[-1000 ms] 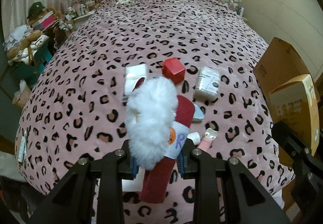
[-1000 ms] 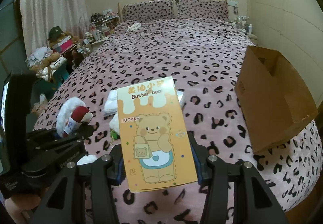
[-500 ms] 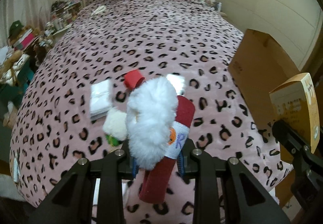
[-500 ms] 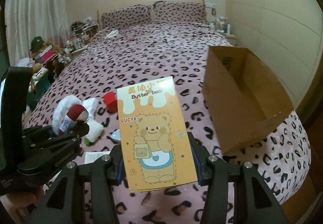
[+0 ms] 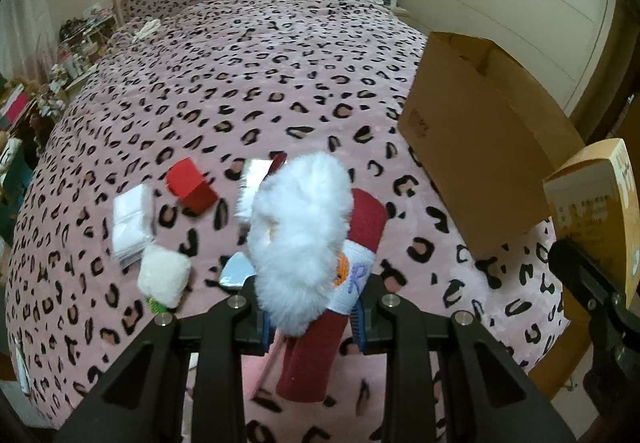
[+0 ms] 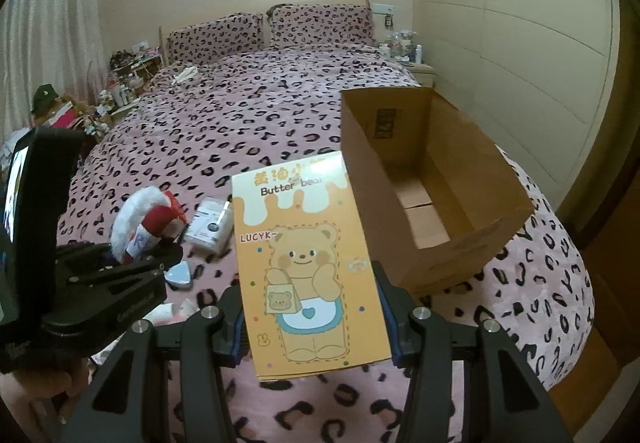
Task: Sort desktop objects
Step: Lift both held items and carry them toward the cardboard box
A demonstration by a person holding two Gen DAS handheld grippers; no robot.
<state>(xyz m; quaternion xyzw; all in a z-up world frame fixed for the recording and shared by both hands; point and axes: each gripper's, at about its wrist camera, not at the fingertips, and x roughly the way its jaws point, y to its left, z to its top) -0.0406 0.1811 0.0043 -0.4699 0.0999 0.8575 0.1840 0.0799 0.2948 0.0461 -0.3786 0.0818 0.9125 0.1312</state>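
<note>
The cardboard box (image 6: 436,187) sits on the bed (image 5: 280,55) at its right edge, open side up. Everything else lies to the box's left on the bed — a small cube box (image 5: 191,189), a packet (image 5: 132,225) left of that, a plush ball (image 5: 165,275) nearer the camera. A stuffed toy (image 5: 304,243) is up off the bed left of the box, and a booklet (image 6: 308,267) stands in front of the box's near-left corner.

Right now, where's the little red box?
The red box lies on the leopard-print bed cover, left of centre in the left wrist view, between the white packet on its left and another pack on its right.
</note>
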